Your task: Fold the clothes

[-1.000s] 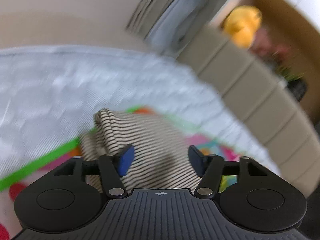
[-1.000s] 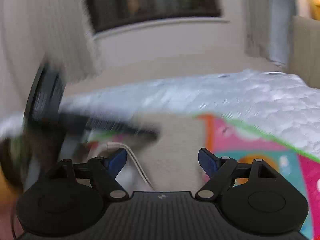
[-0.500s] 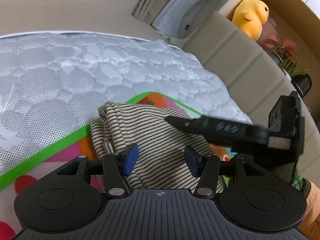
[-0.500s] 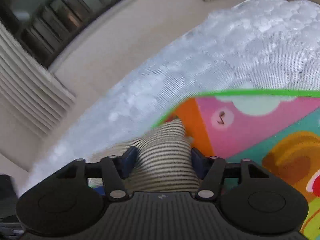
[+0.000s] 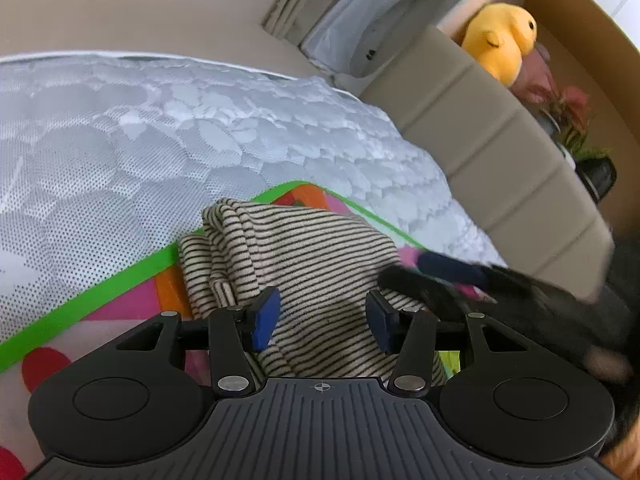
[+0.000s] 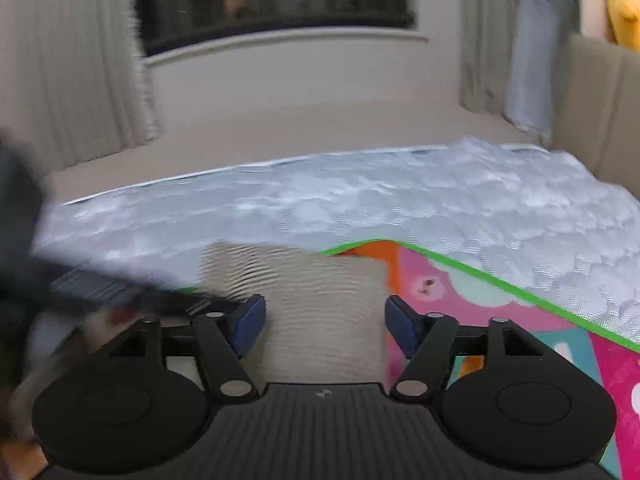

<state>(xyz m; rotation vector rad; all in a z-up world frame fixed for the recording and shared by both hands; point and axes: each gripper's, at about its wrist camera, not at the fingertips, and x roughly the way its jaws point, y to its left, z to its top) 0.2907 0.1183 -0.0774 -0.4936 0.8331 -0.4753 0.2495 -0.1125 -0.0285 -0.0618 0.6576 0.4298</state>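
The left black two-finger gripper with blue pads (image 5: 322, 318) tilts downward, its jaws closing with a clear gap still between the pads and nothing pinched. The right black gripper with blue pads (image 6: 326, 326) also points down at a slant, its jaws opening, pads wide apart. In the left wrist view its blurred fingers (image 5: 448, 268) reach in from the right.

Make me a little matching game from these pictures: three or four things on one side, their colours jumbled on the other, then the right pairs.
Things:
1. plush toy
2. folded garment
3. edge of the play mat
4. gripper pads

Colours:
A. bright green
B. blue
C. yellow
D. cream with dark stripes

Pairs: 1-C, 2-D, 3-A, 4-B
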